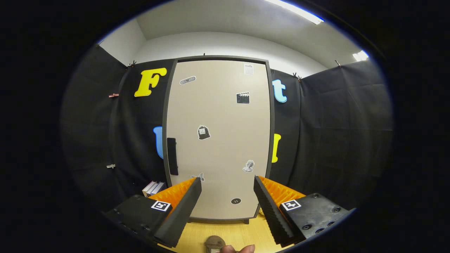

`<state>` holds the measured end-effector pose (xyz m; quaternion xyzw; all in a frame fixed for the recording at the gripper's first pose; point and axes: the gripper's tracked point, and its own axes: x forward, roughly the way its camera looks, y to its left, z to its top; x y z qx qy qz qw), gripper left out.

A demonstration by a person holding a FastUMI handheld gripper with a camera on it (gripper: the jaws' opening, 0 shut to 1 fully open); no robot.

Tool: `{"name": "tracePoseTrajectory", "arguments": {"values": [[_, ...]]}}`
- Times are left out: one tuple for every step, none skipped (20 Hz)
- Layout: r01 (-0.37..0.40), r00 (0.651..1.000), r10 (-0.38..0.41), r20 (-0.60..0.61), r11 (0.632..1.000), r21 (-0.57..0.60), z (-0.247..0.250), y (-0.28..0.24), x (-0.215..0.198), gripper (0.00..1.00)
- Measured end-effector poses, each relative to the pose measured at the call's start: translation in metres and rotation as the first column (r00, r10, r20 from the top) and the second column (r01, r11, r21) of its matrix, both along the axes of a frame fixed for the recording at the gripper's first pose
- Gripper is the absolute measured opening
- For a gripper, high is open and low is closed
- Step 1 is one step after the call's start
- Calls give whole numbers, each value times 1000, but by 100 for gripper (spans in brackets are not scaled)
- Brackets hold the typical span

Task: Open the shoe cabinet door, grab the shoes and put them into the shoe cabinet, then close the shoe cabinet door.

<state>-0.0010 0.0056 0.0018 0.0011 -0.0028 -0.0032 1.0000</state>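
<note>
Gripper gapes empty before the closed, sticker-dotted beige cabinet door.

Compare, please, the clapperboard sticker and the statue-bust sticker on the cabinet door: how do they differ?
The clapperboard sticker is black and squarish, while the bust sticker is pale grey with an irregular outline. The clapperboard sits high on the cabinet door; the bust sits low, just above the open gripper's right finger. Both lie flat on the shut door's right half, opposite the black handle.
</note>
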Motion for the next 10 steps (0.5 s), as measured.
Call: {"name": "tracePoseTrajectory", "arguments": {"values": [[0, 1000, 0, -4, 1000, 1, 0, 1, 1, 98], [-1, 1000, 1, -7, 1000, -1, -1, 2, 2, 98], [0, 1000, 0, -9, 1000, -3, -2, 3, 2, 98], [-1, 1000, 1, -7, 1000, -2, -2, 5, 2, 98], [-3, 1000, 3, -10, 1000, 1, -2, 8, 3, 98], [-11, 1000, 12, -12, 1000, 7, -3, 13, 5, 98], [-17, 1000, 18, -14, 1000, 13, -3, 17, 7, 98], [-28, 1000, 29, -11, 999, 22, -1, 23, 9, 98], [-37, 999, 37, -3, 999, 34, 2, 30, 13, 98], [-46, 999, 46, -1, 998, 47, 3, 38, 17, 98]]}}
